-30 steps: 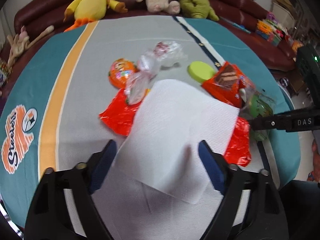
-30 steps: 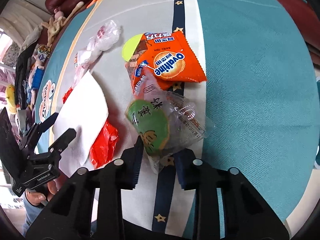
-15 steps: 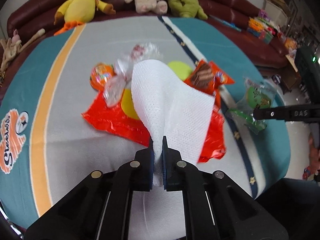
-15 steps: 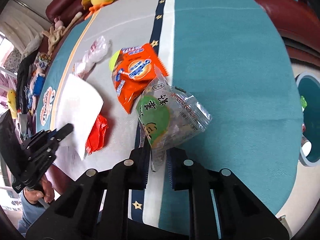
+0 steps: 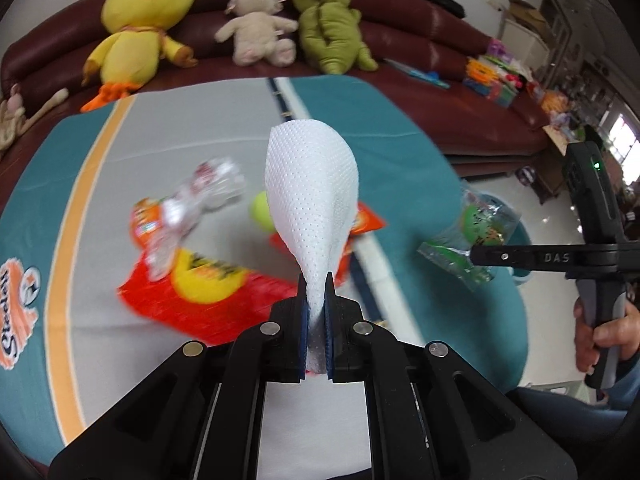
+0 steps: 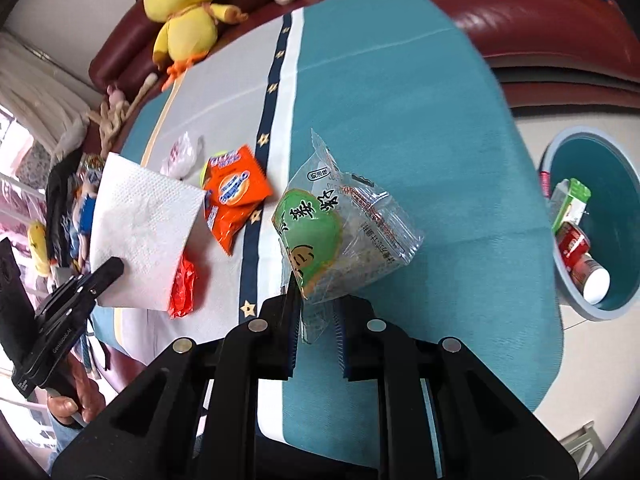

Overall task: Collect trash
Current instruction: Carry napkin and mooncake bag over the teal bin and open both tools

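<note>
My left gripper [image 5: 316, 284] is shut on a white paper towel [image 5: 312, 196] and holds it up above the table; the towel also shows in the right wrist view [image 6: 140, 236]. My right gripper [image 6: 316, 300] is shut on a clear snack bag with a green cake [image 6: 324, 232], lifted above the teal cloth; the bag also shows in the left wrist view [image 5: 476, 236]. On the table lie a red wrapper [image 5: 208, 292], an orange Ovaltine packet [image 6: 236, 196], a crumpled clear bag [image 5: 200, 204], a round orange packet [image 5: 144, 220] and a yellow-green lid [image 5: 262, 212].
A teal bin [image 6: 624, 304] with cans and packets in it stands on the floor to the right of the table. Plush toys [image 5: 140, 20] sit on a dark red sofa [image 5: 420, 24] behind the table. The table edge [image 6: 556, 360] is close on the right.
My left gripper shut on the paper towel and lifted it, uncovering the red wrapper. My right gripper shut on the green cake bag, lifted it and moved right toward the bin.
</note>
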